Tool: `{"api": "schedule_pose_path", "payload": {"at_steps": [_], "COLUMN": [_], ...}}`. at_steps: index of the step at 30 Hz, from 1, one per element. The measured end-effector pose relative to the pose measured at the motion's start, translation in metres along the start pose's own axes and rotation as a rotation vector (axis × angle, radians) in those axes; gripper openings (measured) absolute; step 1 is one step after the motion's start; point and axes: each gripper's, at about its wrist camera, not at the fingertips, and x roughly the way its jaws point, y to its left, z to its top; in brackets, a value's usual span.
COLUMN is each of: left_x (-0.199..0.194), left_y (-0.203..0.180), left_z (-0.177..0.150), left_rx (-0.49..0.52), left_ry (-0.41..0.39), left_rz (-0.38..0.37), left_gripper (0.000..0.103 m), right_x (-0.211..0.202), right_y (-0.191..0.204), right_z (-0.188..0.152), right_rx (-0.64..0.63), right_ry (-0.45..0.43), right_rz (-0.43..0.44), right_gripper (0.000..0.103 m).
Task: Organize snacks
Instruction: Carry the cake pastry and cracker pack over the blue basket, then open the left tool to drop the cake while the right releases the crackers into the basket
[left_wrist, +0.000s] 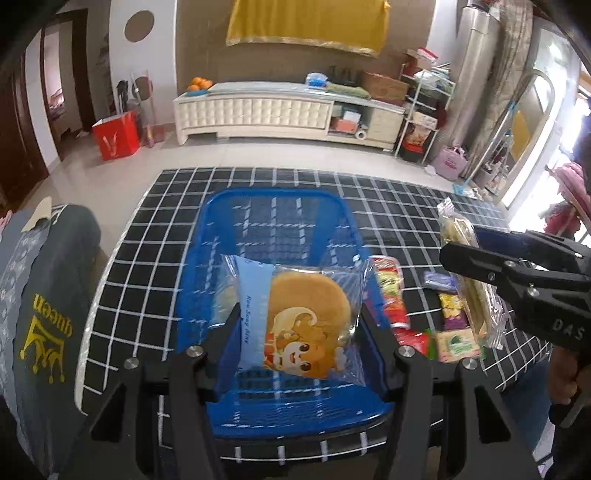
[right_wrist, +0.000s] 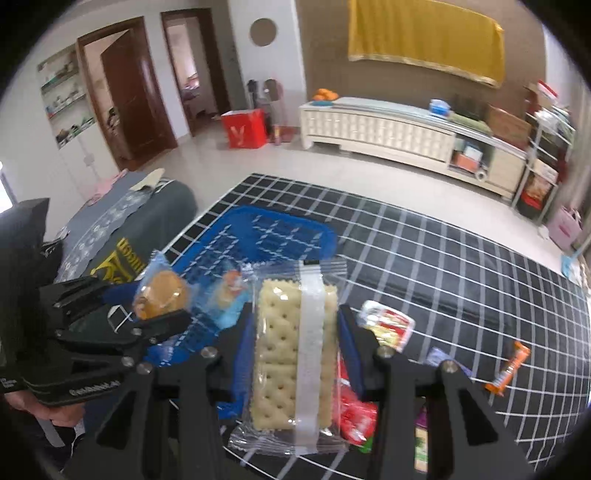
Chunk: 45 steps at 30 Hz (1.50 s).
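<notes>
The left gripper (left_wrist: 295, 321) clamps a clear-wrapped round cake packet (left_wrist: 299, 317) (cartoon squirrel print) above the blue mesh basket (left_wrist: 277, 218) on the checked tablecloth (left_wrist: 406, 206). Right of it, the right gripper (right_wrist: 295, 332) pinches a cracker packet (right_wrist: 291, 354) over loose snacks (left_wrist: 391, 295).

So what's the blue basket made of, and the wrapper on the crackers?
The blue basket looks like glossy moulded plastic: its walls and floor are an open lattice. The cracker wrapper seems thin clear plastic film; the crackers show through, and its edges crinkle and shine.
</notes>
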Motion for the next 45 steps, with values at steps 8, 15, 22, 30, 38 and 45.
{"api": "schedule_pose_path", "payload": {"at_steps": [8, 15, 22, 30, 38, 45], "left_x": [0.021, 0.033, 0.032, 0.013, -0.005, -0.004], "left_y": [0.028, 0.033, 0.027, 0.038, 0.058, 0.080], "left_z": [-0.012, -0.023, -0.027, -0.020, -0.018, -0.028], "left_rx": [-0.018, -0.059, -0.061, -0.067, -0.077, -0.123], "left_ry": [0.058, 0.096, 0.092, 0.042, -0.001, 0.000], "left_rz": [-0.001, -0.021, -0.041, -0.013, 0.031, 0.039], "left_gripper": [0.055, 0.056, 0.068, 0.068, 0.068, 0.068], "right_x": [0.033, 0.043, 0.039, 0.030, 0.042, 0.071], "right_y": [0.037, 0.039, 0.037, 0.041, 0.059, 0.068], "right_z": [0.002, -0.001, -0.001, 0.005, 0.011, 0.002], "right_rx": [-0.064, -0.056, -0.042, -0.039, -0.071, -0.058], "right_ry": [0.063, 0.091, 0.089, 0.073, 0.079, 0.158], "right_rz": [0.011, -0.001, -0.001, 0.013, 0.003, 0.007], "right_gripper": [0.048, 0.048, 0.048, 0.048, 0.048, 0.048]}}
